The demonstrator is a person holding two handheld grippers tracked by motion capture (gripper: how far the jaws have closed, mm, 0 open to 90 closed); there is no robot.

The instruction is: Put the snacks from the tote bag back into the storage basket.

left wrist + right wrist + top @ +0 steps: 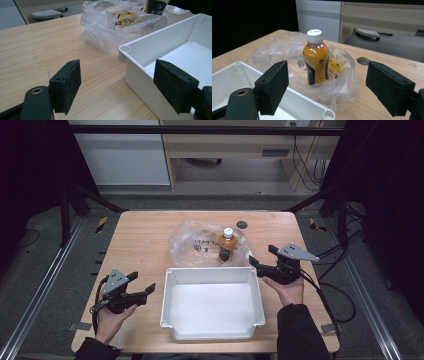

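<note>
Right gripper (260,256) hangs near the worktop's right edge w/ jaws spread wide, nothing in them, aimed at the bottle (316,57). It's an orange drink, white cap, dark label, standing upright w/ cap up, inside a crumpled clear plastic bag (192,242) toward the back edge, just behind the white tray (212,276). Left gripper (141,284) also gapes open, near the left edge.
</note>
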